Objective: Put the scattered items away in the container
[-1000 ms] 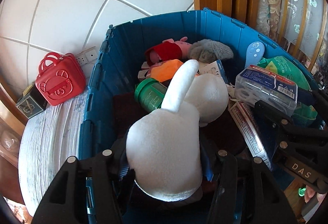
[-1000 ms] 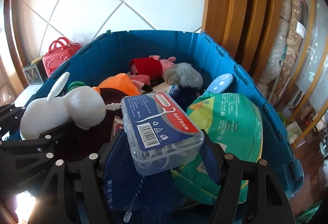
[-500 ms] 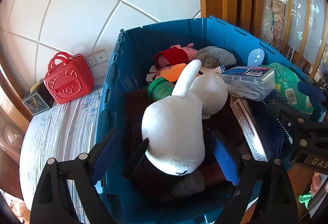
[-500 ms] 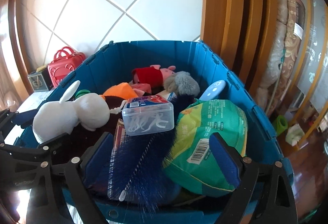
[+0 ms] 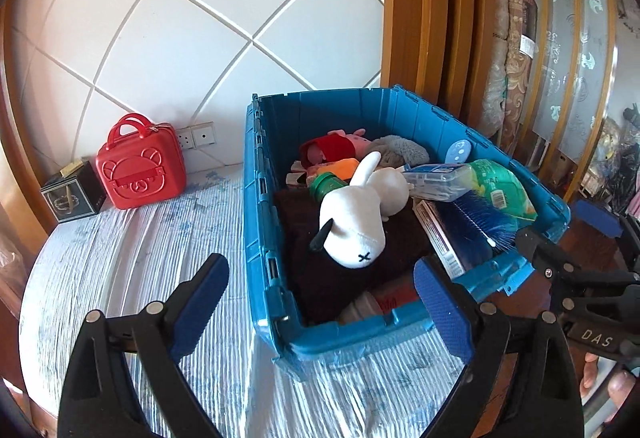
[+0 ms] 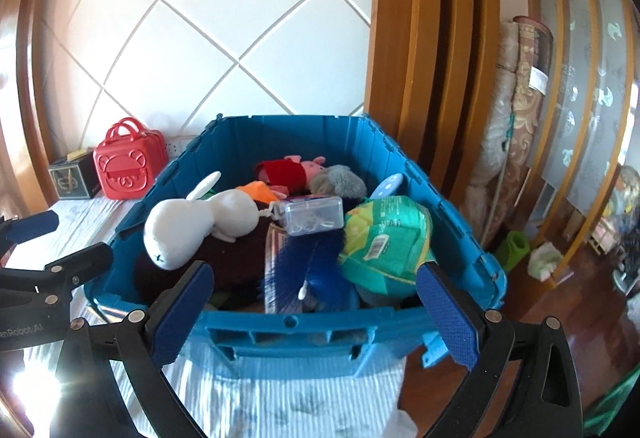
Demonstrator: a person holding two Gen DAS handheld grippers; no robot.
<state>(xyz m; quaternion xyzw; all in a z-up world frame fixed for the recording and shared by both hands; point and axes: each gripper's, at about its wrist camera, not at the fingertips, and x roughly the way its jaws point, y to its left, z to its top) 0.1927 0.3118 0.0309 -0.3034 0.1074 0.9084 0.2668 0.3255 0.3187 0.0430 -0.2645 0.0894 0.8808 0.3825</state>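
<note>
claws (image 5: 320, 296) (image 6: 310, 308) both released, empty; rabbit (image 5: 356, 226) and box (image 6: 312, 213) lie in bin (image 6: 296, 322).

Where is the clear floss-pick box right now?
In both wrist views the clear floss-pick box lies inside the blue bin, between the white plush rabbit and the green packet, above the blue brush.

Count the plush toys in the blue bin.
3 visible: white rabbit lying near the front left, pig in the red dress at the back, grey fluffy toy beside the pig. Others may be buried under the pile.
</note>
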